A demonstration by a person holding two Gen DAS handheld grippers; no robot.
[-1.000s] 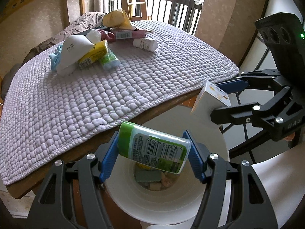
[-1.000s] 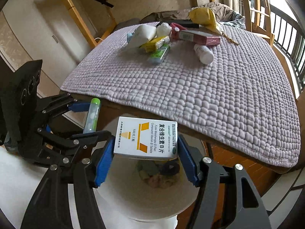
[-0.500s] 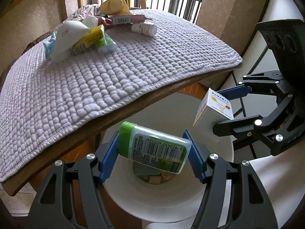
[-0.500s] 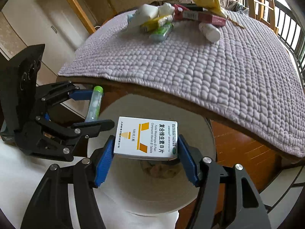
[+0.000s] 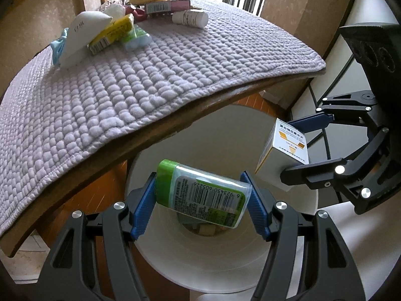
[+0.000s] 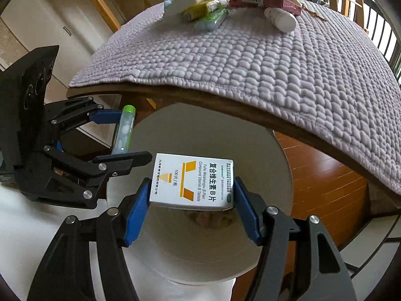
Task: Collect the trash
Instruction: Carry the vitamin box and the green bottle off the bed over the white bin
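My left gripper (image 5: 200,204) is shut on a green-capped gum container (image 5: 201,197) with a barcode label, held over the mouth of a white round bin (image 5: 225,260). My right gripper (image 6: 191,207) is shut on a white and orange vitamin B tablet box (image 6: 193,181) above the same bin (image 6: 200,253). Each gripper shows in the other's view: the right one (image 5: 300,148) with its box (image 5: 283,155), the left one (image 6: 117,138) with the container (image 6: 124,129). Some scraps lie at the bin's bottom. More trash is piled on the far side of the table.
A wooden table (image 5: 140,140) under a quilted lilac cloth (image 5: 130,75) stands behind the bin. On it lie a white pouch (image 5: 82,30), a yellow packet (image 5: 112,33), a white pill bottle (image 5: 190,18) and a pink box (image 5: 166,6). Wooden floor (image 6: 323,180) lies beside the bin.
Both grippers have sunk toward the bin with their loads still gripped. The bin looks larger and the table edge has risen in both views.
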